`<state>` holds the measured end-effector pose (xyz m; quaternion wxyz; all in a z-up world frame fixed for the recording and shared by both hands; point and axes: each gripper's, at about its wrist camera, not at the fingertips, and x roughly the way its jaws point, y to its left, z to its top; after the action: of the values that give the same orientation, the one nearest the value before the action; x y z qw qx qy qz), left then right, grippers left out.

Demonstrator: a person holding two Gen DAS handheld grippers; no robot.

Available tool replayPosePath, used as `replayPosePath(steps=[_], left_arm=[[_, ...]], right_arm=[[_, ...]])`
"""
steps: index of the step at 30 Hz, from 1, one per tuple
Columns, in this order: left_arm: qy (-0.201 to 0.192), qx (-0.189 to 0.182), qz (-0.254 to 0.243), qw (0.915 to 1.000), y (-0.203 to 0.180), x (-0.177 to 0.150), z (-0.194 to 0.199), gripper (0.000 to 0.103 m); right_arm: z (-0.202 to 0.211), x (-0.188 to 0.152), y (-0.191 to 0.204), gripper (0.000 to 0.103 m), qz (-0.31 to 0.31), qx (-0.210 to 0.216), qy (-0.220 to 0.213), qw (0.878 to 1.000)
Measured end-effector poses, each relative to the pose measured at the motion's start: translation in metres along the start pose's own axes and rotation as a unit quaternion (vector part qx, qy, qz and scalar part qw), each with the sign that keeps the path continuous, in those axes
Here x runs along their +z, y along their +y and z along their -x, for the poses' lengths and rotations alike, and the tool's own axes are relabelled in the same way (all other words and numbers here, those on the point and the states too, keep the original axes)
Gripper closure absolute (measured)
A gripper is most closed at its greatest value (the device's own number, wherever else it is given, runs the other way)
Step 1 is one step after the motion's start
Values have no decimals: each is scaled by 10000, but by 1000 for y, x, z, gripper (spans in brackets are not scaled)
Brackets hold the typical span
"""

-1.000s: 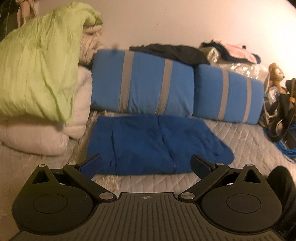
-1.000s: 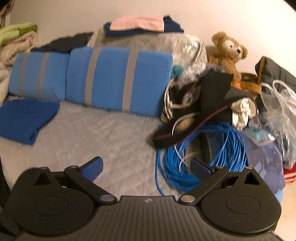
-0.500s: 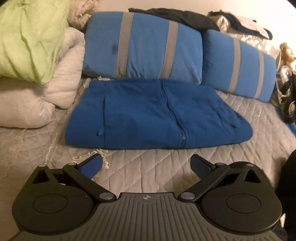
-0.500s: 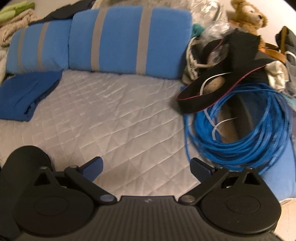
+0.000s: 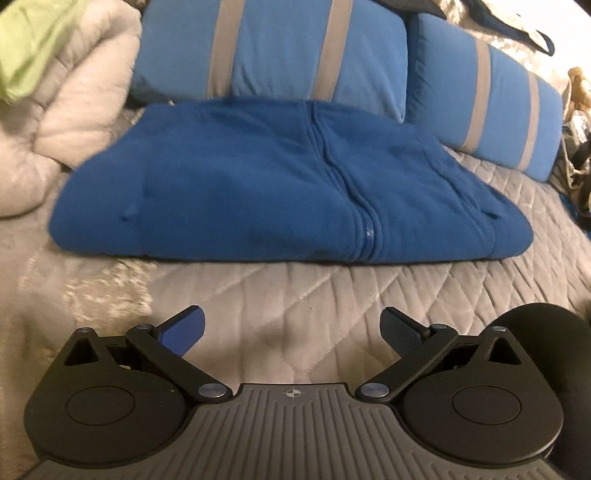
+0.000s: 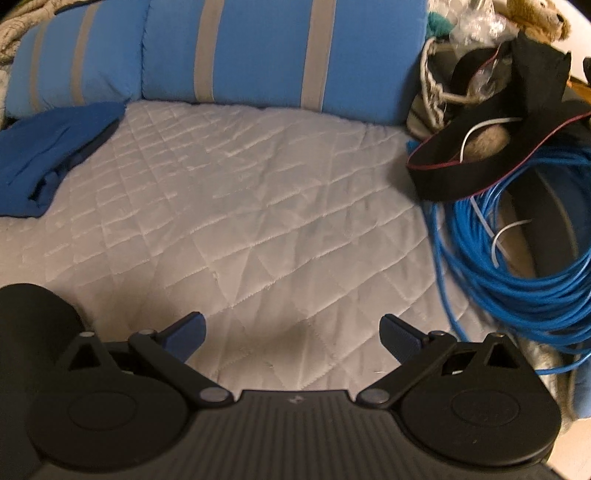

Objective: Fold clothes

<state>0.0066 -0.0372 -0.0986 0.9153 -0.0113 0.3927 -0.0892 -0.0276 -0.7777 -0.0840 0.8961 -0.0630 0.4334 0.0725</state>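
Two black grippers, left (image 5: pixel 291 332) and right (image 6: pixel 291 334), ribbed grey bodies, silver pivot screws, seemingly blue textured fingertip pads (image 5: pixel 399 330).

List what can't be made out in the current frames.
- Blue garment: left wrist view shows only its top; the layers beneath are hidden by its own fold. In the right wrist view the frame edge cuts it off.
- Green bedding: blurred, cropped at the corner.
- Stuffed toy: cut off by the top edge.
- Blue cable coil: partly under the black strap.
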Motion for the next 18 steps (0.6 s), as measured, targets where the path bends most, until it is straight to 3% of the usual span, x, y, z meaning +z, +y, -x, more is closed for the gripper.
replayPosePath(steps=[3, 7, 11, 14, 18], left_arm=[[116, -47, 28, 9999, -2, -2, -14, 0], [241, 183, -193, 9994, -7, -4, -37, 0], [11, 435, -492, 9978, -15, -7, -44, 0], [-8, 467, -471, 9978, -16, -2, -48, 0], [-99, 469, -416, 9980, -15, 3, -53, 0]], right_arm=[[-16, -2, 4, 0, -83, -19, 115, 9999], [-38, -6, 9, 0, -153, -94, 278, 9995], [-65, -11, 9, 0, -331, -242, 605, 9973], [-69, -10, 5, 0, -631, -245, 483, 9965], [-74, -5, 8, 0, -569, -303, 444, 9969]])
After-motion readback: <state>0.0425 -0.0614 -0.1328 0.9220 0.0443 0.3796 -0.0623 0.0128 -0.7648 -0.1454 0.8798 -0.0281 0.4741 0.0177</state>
